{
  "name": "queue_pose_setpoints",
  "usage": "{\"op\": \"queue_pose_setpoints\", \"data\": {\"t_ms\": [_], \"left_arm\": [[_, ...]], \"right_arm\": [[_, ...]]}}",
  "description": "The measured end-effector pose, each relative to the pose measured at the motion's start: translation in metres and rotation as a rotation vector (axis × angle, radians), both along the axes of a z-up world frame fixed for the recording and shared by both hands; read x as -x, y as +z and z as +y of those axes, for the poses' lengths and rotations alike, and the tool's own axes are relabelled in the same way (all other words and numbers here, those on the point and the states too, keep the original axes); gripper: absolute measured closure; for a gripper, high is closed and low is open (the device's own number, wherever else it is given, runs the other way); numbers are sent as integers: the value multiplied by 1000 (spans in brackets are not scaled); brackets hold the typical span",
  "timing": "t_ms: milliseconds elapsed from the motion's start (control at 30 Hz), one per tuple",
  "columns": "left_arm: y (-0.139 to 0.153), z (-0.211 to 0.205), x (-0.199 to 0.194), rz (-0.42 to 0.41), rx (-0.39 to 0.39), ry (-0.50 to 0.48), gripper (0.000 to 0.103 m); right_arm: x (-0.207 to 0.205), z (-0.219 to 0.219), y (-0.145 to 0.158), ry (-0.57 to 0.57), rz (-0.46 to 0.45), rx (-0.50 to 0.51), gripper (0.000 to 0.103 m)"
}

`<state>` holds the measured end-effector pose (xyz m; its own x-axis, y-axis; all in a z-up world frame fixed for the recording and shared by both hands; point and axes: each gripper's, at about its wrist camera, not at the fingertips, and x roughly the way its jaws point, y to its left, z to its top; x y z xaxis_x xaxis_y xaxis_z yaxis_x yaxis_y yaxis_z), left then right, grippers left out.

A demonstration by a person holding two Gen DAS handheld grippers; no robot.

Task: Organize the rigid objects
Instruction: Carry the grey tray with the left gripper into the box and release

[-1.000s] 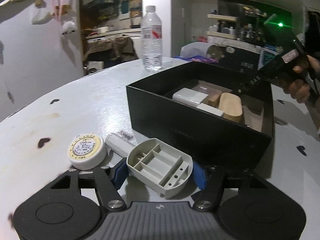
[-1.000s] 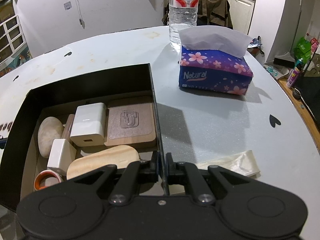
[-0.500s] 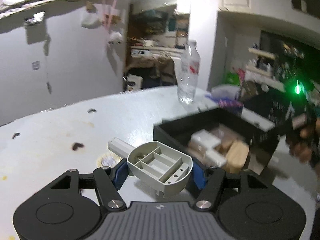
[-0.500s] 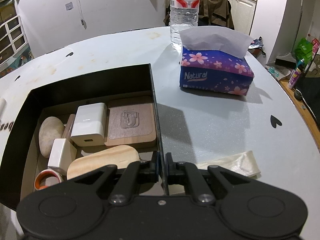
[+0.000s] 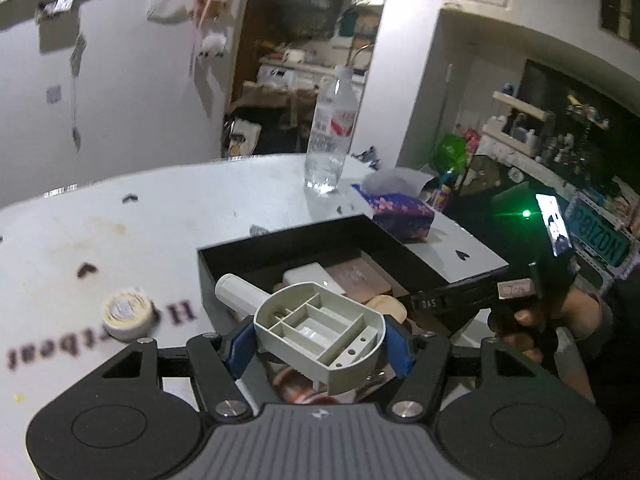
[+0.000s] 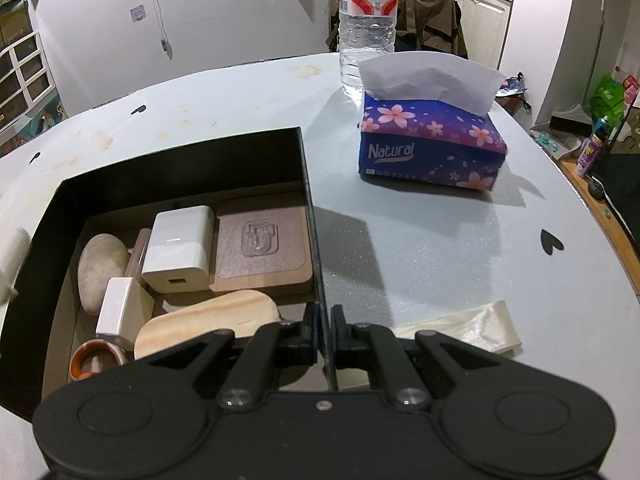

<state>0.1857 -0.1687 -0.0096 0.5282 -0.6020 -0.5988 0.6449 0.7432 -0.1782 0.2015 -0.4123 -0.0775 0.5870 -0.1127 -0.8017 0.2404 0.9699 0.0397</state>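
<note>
My left gripper (image 5: 320,338) is shut on a grey plastic holder (image 5: 320,330) with inner compartments and a white handle, held in the air over the near side of the black box (image 5: 236,276). The box (image 6: 184,160) holds a white charger (image 6: 178,248), a brown wooden coaster (image 6: 262,248), a smooth stone (image 6: 100,266), a wooden oval piece (image 6: 208,320), a small white block (image 6: 116,310) and an orange-rimmed ring (image 6: 94,358). My right gripper (image 6: 325,328) is shut on the box's right wall, one finger inside and one outside. A round tape roll (image 5: 126,312) lies on the table left of the box.
A water bottle (image 6: 368,20) stands at the table's far edge, with a purple tissue pack (image 6: 432,144) in front of it. A cream strip (image 6: 472,328) lies right of my right gripper. A hand (image 5: 536,320) holds the right gripper at the box's right side. The white table (image 5: 120,220) has dark heart marks.
The left gripper has risen with the grey holder and moved from the table beside the tape roll to over the box. The right gripper has kept still on the box wall.
</note>
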Motion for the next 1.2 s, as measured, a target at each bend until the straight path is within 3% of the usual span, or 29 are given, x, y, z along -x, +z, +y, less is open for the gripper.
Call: {"op": "queue_pose_setpoints", "data": {"t_ms": [200, 533, 1200], "left_arm": [[-10, -18, -2, 55, -10, 87, 38], [-16, -22, -1, 38, -84, 50, 37], [-13, -17, 2, 77, -54, 17, 33]], "right_arm": [[0, 0, 0, 1, 0, 0, 97], [2, -1, 0, 1, -7, -6, 97], [2, -1, 0, 2, -7, -6, 97]]}}
